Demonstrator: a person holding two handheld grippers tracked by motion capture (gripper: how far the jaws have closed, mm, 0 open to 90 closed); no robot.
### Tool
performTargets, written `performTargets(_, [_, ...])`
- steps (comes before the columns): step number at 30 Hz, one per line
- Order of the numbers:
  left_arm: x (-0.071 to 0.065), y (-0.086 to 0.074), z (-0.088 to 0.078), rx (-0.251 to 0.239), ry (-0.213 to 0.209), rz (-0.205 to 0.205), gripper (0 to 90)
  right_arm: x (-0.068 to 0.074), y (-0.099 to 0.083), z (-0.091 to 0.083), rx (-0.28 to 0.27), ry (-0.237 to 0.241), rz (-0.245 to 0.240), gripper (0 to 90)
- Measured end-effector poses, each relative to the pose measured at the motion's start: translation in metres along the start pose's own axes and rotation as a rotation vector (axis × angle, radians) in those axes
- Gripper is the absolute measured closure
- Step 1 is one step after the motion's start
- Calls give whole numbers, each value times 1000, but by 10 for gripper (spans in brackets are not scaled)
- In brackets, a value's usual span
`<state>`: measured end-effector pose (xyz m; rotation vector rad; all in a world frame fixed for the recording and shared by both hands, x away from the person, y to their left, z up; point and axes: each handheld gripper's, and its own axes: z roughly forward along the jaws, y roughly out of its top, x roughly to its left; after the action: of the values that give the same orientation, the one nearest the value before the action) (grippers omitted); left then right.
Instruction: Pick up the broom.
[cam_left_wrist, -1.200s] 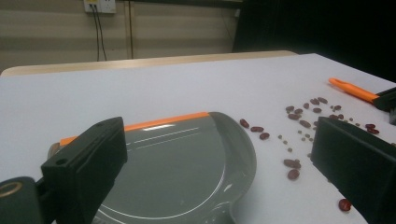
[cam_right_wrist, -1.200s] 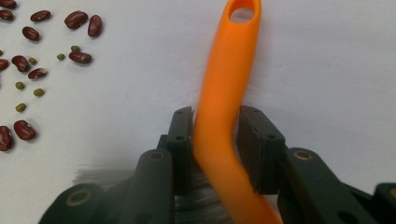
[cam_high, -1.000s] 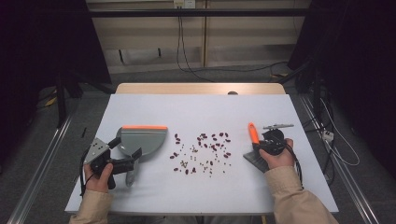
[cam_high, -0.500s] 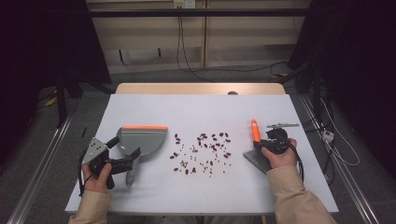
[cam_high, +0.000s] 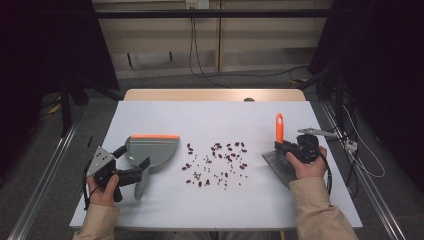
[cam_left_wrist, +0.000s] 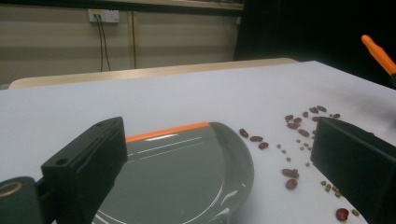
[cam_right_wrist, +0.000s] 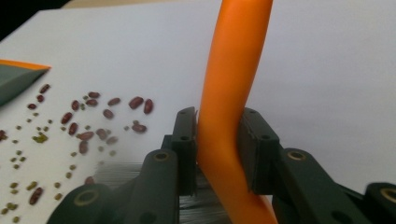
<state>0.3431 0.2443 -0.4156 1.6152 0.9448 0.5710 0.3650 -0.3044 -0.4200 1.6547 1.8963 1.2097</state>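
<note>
A grey dustpan (cam_high: 155, 150) with an orange front lip lies at the left of the white table (cam_high: 210, 117). My left gripper (cam_high: 133, 156) hovers over its rear, open; in the left gripper view the jaws (cam_left_wrist: 219, 128) stand wide apart with the dustpan (cam_left_wrist: 187, 172) between them, untouched. Red beans and small green ones (cam_high: 217, 162) are scattered mid-table. At the right, my right gripper (cam_high: 290, 150) is shut on the orange handle (cam_right_wrist: 233, 70) of a brush, pads pressed on both sides (cam_right_wrist: 217, 126). The handle (cam_high: 279, 127) points up and away, and the grey bristles (cam_high: 277, 167) rest by the hand.
The beans (cam_right_wrist: 88, 116) lie between dustpan and brush. A wooden tabletop edge (cam_high: 215, 95) runs behind the white sheet. Cables (cam_high: 200, 65) trail on the floor at the back, and more cables (cam_high: 350, 145) lie off the right edge. Metal rails flank the table.
My right hand has lifted a little with the brush, and its orange handle now stands more upright. The left gripper and dustpan have stayed put.
</note>
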Motion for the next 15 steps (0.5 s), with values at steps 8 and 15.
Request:
performTargets(8, [-14, 17, 2, -4, -45, 21, 34, 7, 8, -19, -125, 51, 3, 709])
performTargets(15, [-34, 30, 16, 37, -104, 58, 35, 18, 16, -26, -184, 81, -12, 710])
